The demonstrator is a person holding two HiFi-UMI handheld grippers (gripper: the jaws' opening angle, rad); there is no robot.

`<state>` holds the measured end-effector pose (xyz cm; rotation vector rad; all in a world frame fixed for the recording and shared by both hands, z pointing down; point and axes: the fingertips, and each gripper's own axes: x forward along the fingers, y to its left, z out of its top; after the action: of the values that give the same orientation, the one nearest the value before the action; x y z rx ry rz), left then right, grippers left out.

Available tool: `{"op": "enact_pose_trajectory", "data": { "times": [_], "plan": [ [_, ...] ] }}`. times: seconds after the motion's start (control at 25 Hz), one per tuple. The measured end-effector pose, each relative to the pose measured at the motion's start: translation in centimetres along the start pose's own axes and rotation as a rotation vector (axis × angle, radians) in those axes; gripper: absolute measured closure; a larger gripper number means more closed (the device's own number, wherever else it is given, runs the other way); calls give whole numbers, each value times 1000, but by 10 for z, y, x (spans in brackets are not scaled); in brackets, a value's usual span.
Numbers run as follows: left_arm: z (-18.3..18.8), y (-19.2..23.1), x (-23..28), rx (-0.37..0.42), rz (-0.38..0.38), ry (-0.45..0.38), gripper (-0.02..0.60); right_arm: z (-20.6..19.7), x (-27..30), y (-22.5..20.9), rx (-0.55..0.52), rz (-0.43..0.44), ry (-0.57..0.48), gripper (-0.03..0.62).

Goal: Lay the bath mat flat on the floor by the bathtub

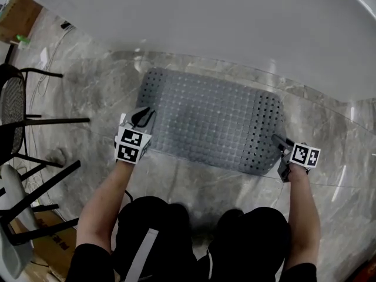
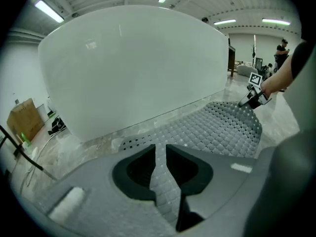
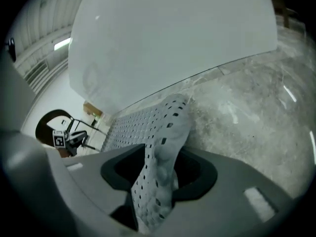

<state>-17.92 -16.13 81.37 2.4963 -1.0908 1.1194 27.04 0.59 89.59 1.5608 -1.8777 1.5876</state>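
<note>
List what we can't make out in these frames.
- Bathtub: top and inside cut off by the top edge, head view.
- Bath mat: underside hidden by the mat itself, all views; right end curled at the right gripper.
- Chair: cut by the left edge, head view.
- Cardboard box: too small to read, left gripper view.

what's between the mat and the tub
Only a narrow strip of bare floor separates the bath mat from the bathtub, clearest in the head view.
</note>
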Motion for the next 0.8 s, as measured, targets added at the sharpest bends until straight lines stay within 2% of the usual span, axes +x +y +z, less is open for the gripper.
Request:
{"op": "enact_pose_trajectory", "data": {
  "times": [0.16,0.28,0.6,0.8],
  "plan": [
    [21,-26,-5,-43,-86,-54,509,8,0,-26,122,18,-87,416],
    [40,-50,-7,-65,-161,-86,511,21,-3,-36,165,47,-147,418],
    [65,-78,-11,-123,-252,-114,515,52,4,-36,140,94,-209,450],
    [65,-88,-11,-123,-265,-106,518,62,6,-40,14,17,-234,522]
  ]
}}
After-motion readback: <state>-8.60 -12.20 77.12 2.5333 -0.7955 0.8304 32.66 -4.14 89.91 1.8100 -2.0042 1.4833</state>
